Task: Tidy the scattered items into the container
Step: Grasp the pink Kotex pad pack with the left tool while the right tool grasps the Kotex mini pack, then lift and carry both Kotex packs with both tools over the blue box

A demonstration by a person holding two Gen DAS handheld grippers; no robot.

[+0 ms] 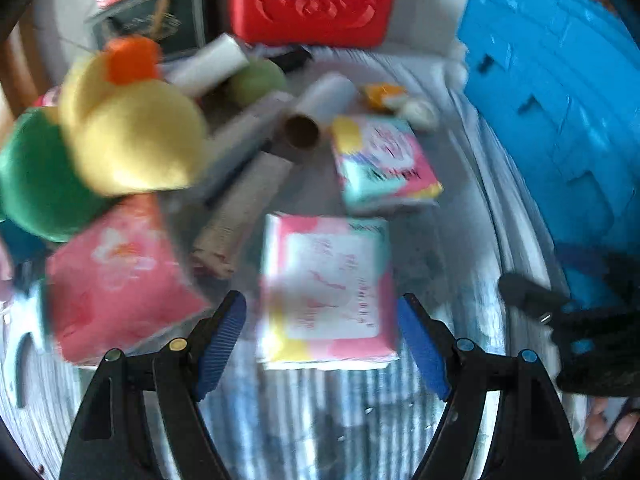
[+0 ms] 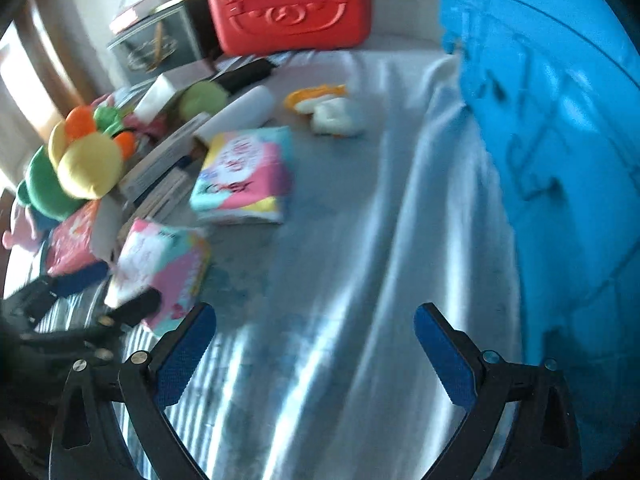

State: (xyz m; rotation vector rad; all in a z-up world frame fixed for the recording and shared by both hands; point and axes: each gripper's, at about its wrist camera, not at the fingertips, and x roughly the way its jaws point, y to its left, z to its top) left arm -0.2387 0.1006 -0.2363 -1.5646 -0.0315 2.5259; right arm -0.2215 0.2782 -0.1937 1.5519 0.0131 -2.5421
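Tissue packs, cardboard tubes and soft toys lie scattered on a striped cloth, and the nearest tissue pack [image 1: 326,292] sits right in front of the left gripper [image 1: 322,344], lined up with the gap between its two blue pads. The jaws are spread apart and hold nothing; the pack looks about as wide as the gap, and I cannot tell if the pads touch its sides yet. That is the first thing that could go wrong: if the gripper comes down a bit to one side, a finger could land on top of the pack and squash it or push it away. The pack is soft and smooth, so it could also slip out on the way to the blue container [image 1: 560,120], which stands off to the right, well apart from the pack. A pink pack [image 1: 116,280] lies just to the left and a cardboard tube [image 1: 240,216] lies just behind, so a wide swing could bump them. The yellow and green soft toy [image 1: 120,140] is close to the camera on the left and could get knocked too. The right gripper [image 2: 314,348] is also spread open and empty, over bare cloth, with the container's wall [image 2: 560,160] near its right side. Both hands work close together, so they could bump each other.
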